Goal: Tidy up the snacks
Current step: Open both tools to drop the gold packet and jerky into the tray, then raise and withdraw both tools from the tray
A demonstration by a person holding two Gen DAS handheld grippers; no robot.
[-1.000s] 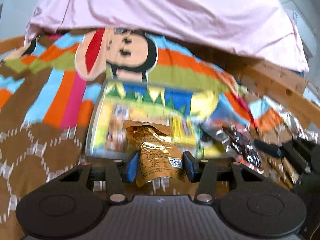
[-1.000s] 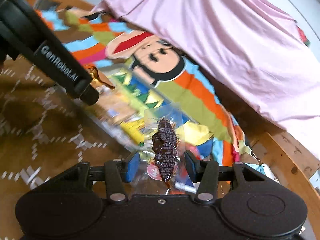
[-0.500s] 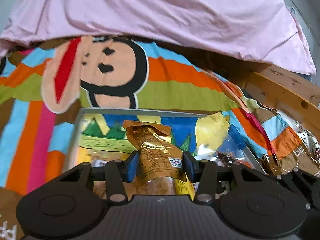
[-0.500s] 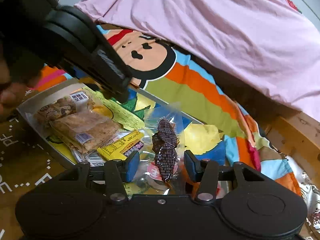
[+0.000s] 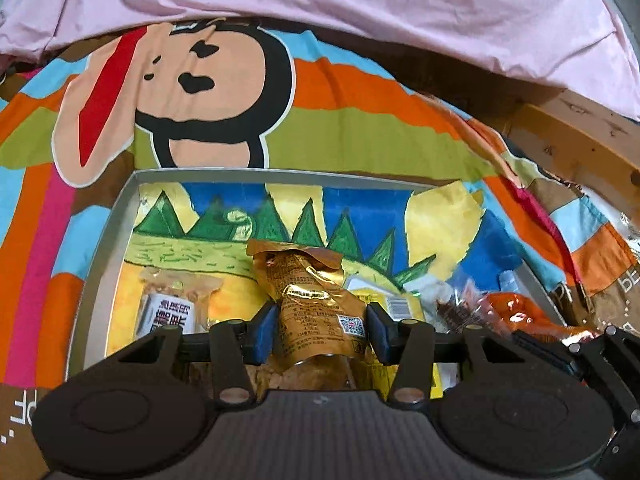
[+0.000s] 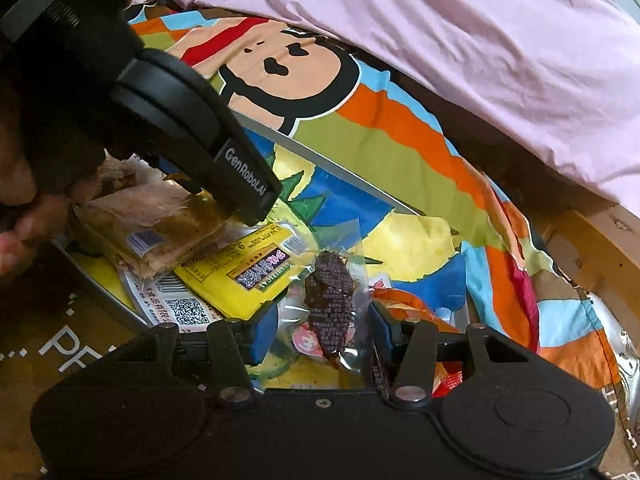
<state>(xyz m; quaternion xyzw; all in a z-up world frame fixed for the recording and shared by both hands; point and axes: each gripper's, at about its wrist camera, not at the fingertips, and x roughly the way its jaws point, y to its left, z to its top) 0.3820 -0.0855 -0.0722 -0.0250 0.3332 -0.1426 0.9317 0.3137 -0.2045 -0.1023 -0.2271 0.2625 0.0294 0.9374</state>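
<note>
in the left wrist view, the left gripper [image 5: 319,334] sits at 6 o'clock, its blue-padded fingers clamped on the lower sides of a crinkled gold foil snack pouch [image 5: 316,308], which stands upright between them with its folded top toward 12 o'clock. the pouch hangs over a shallow grey metal tray [image 5: 280,175] whose floor carries a drawing of green trees, blue sky and yellow ground. inside the tray, at 9 o'clock of the pouch, lies a clear-wrapped snack with a white label [image 5: 173,307]; at 3 o'clock lie a dark snack in clear wrap [image 5: 456,312] and an orange foil packet [image 5: 516,312]. the tray rests on a striped cartoon-monkey blanket [image 5: 352,128], with a pink sheet [image 5: 360,8] bunched at 12 o'clock. in the right wrist view, the right gripper [image 6: 320,332] grasps a clear packet holding a dark brown snack [image 6: 330,300], upright between its fingers above the tray's [image 6: 344,176] right part. at 10 o'clock the left gripper's black body [image 6: 192,120] reaches over a brown cake bar in clear wrap [image 6: 152,220], which lies on a yellow packet [image 6: 240,276].
</note>
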